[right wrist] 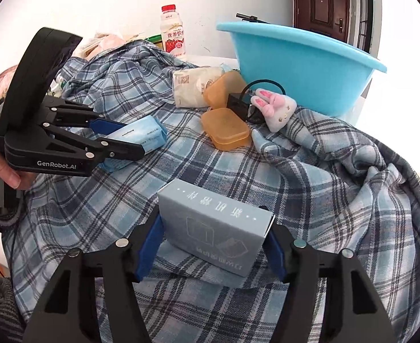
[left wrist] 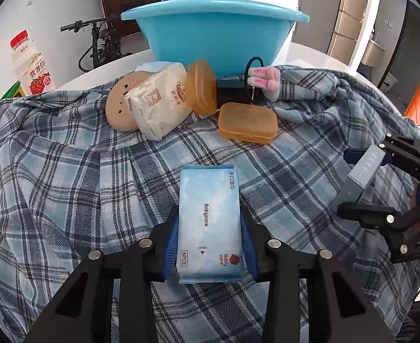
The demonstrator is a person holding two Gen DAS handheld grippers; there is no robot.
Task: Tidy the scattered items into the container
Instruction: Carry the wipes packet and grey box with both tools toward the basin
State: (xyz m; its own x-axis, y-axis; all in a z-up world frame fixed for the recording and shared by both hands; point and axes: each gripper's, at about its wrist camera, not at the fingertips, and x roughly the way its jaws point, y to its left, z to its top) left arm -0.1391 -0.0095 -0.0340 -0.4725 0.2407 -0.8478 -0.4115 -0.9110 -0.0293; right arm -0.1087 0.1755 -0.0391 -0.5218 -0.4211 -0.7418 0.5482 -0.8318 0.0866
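Between the blue pads of the left gripper sits a pale blue wet-wipes pack, clamped on both long sides and lying lengthwise along the fingers, its far end pointing toward the basin. To its right, the right gripper is closed on a grey cardboard box, the pads pressing its two short ends. Both items are over the blue plaid cloth that covers the table. Further out on the cloth lie an amber plastic case, a second amber case standing on edge, a white sealed packet, a tan face-shaped disc, a black item with a cord and a pink-and-white plush rabbit. Behind these stands the container, a light blue basin, upright. A red-capped drink bottle stands at the far left.
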